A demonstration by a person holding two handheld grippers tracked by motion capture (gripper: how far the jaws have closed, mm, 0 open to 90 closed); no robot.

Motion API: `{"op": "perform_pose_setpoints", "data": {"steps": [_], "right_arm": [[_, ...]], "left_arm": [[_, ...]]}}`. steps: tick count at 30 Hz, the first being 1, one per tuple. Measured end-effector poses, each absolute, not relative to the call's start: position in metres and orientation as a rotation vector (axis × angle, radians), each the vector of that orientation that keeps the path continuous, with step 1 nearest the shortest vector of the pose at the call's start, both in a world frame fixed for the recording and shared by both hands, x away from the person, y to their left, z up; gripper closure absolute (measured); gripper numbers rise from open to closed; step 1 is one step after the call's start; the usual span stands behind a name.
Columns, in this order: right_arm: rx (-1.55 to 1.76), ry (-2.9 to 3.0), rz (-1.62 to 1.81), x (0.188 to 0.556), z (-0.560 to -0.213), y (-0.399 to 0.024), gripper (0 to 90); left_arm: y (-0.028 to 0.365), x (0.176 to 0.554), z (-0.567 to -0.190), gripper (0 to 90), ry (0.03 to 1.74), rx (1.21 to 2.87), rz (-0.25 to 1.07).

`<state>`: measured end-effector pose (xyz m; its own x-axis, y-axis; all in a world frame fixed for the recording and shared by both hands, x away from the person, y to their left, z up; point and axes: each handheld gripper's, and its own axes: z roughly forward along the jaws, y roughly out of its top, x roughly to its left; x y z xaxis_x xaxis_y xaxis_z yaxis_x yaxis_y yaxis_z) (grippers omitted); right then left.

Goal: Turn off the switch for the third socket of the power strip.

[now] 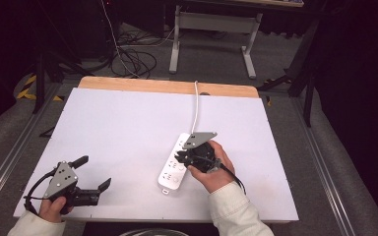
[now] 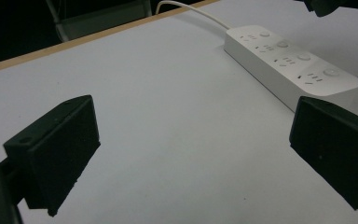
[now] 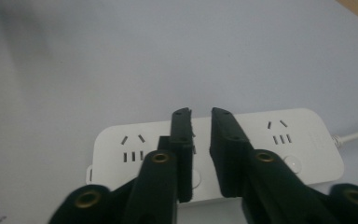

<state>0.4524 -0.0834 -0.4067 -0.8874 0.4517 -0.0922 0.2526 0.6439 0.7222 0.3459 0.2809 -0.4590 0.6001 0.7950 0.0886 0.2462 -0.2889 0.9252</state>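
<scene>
White desk (image 1: 128,128) at frame centre | we hold right hand-held gripper (image 1: 181,158) narrowly parted, empty, over power strip (image 1: 173,169) | left hand-held gripper (image 1: 94,173) wide, lower left.

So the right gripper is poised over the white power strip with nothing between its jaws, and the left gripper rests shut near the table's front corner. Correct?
Not quite. The left gripper is open: the left gripper view shows its jaws standing wide apart over the bare table. The rest holds: the right gripper is over the white power strip with a narrow empty gap between its jaws.
</scene>
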Motion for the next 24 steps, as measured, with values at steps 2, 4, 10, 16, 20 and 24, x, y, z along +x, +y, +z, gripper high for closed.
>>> {"op": "perform_pose_setpoints", "data": {"steps": [2, 4, 10, 16, 20, 24], "right_arm": [[0.558, 2.604, 1.098, 0.453, -0.407, -0.082, 61.5], [0.529, 2.588, 1.089, 0.452, -0.406, -0.081, 51.3], [0.522, 2.544, 1.096, 0.451, -0.402, -0.082, 32.5], [0.572, 2.498, 1.151, 0.449, -0.396, -0.092, 27.2], [0.594, 2.467, 1.191, 0.446, -0.389, -0.103, 26.1], [0.633, 2.431, 1.226, 0.441, -0.383, -0.120, 23.3]], "left_arm": [[0.281, 0.346, -0.459, 1.8, 0.841, 1.830, 0.692], [0.281, 0.345, -0.459, 1.8, 0.843, 1.828, 0.687], [0.281, 0.345, -0.458, 1.8, 0.845, 1.821, 0.686], [0.282, 0.345, -0.458, 1.8, 0.841, 1.825, 0.687], [0.281, 0.345, -0.457, 1.8, 0.839, 1.825, 0.686], [0.281, 0.344, -0.457, 1.8, 0.842, 1.822, 0.684]]}}
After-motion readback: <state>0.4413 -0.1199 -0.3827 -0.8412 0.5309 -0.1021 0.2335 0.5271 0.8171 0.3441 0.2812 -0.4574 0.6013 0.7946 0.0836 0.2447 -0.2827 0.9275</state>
